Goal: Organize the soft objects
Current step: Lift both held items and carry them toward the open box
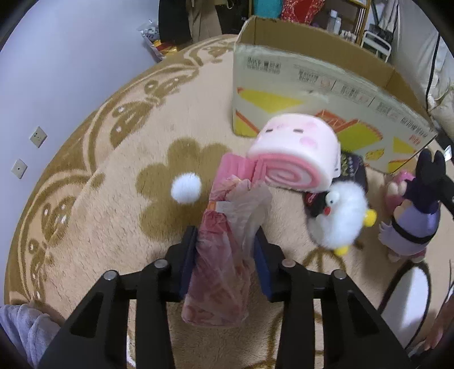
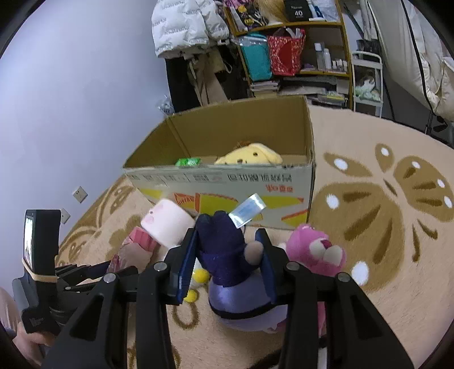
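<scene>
The left gripper (image 1: 225,249) was clamped on a pink bundle in a clear plastic bag (image 1: 224,272), its blue pads pressed against both sides of the bag. The bag's far end met a pink swirl-roll plush with a sleepy face (image 1: 295,150), which sat tilted just in front of the box. To the left of the bundle a small white pompom (image 1: 185,188) lay on the beige carpet with brown flower pattern (image 1: 113,198). To the right, a fluffy white bird plush with yellow feet (image 1: 339,215) lay on the carpet, touching a dark item behind it that was too blurred to name. The right gripper (image 2: 228,261) was closed on the dark ears of a purple plush doll (image 2: 227,255), whose lilac body hung low between the fingers and whose shiny hang tag (image 2: 247,210) stuck up at the far side. Just right of it sat a pink bear plush (image 2: 317,249), touching the gripper's right finger. Beyond both stood an open cardboard box (image 2: 221,181) with a yellow plush (image 2: 249,156) and a green packet (image 2: 187,161) inside. Farther back were a wooden shelf (image 2: 298,51) and a white puffer jacket (image 2: 184,25) hanging near the lilac wall. A person's grey sleeve (image 1: 20,329) showed at the near left.
</scene>
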